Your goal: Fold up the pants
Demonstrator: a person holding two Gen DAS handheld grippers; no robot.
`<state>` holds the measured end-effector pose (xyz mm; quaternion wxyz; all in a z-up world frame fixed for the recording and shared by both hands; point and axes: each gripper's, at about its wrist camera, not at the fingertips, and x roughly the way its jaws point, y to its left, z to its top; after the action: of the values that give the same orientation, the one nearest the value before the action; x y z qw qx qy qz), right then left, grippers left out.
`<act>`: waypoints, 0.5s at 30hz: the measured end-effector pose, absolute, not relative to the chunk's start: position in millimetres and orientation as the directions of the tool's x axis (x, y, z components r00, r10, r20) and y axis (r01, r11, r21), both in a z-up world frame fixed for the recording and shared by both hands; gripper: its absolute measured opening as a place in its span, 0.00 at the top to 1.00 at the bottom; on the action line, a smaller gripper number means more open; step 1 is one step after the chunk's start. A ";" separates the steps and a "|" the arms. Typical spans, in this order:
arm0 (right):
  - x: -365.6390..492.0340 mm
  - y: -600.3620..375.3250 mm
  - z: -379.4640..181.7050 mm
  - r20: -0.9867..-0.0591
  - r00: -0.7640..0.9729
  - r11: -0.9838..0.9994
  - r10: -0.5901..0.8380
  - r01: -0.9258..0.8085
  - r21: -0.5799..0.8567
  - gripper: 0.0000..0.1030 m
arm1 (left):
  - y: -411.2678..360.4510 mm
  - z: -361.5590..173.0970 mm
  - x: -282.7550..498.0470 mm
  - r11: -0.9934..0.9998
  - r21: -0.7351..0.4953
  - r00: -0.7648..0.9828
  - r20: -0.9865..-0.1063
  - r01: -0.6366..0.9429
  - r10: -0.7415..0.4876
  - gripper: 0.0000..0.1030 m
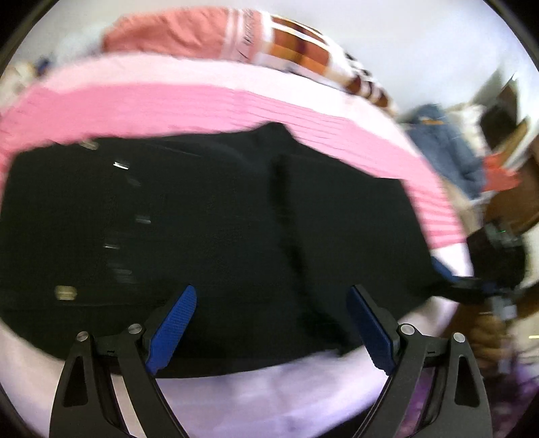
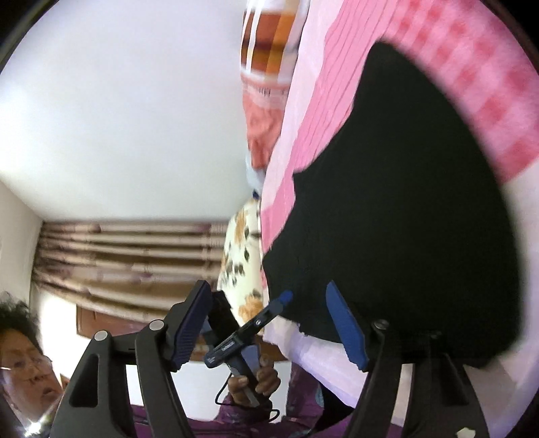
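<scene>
Lying flat: black pants [image 1: 219, 215] on pink striped bedsheet [image 1: 168, 107], edges blurred.

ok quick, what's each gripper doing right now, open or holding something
Left gripper: open, fingers spread over the black pants, holding nothing.
Right gripper: open, holding nothing.

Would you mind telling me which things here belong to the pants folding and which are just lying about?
Belongs to the job:
black pants
left gripper, open
right gripper, open
pink bedspread beneath the pants

Lying about:
salmon pillow
plaid blanket
denim garment
floral pillow
</scene>
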<state>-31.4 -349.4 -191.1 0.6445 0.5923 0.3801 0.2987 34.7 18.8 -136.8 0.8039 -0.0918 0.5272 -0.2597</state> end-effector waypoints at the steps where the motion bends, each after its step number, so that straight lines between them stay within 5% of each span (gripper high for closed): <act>1: -35.0 -356.9 -190.7 -0.124 0.552 0.105 0.825 0.066 0.992 0.33 | 16.5 -140.3 39.4 0.826 -0.468 0.270 -0.790 0.315 -0.551 0.12; 11: -40.6 -375.9 -191.7 -0.105 0.607 0.074 0.788 0.076 0.994 0.25 | -22.0 -151.0 87.3 0.754 -0.563 0.103 -0.774 0.338 -0.624 0.15; 15: -41.6 -379.5 -194.2 -0.080 0.621 0.037 0.780 0.081 0.996 0.18 | -41.4 -158.9 100.8 0.749 -0.554 0.051 -0.791 0.364 -0.610 0.34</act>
<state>-41.6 -379.5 -194.2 0.6360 0.6370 0.3380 0.2747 100.8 -41.4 -158.9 0.7175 -0.1025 0.5997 -0.3393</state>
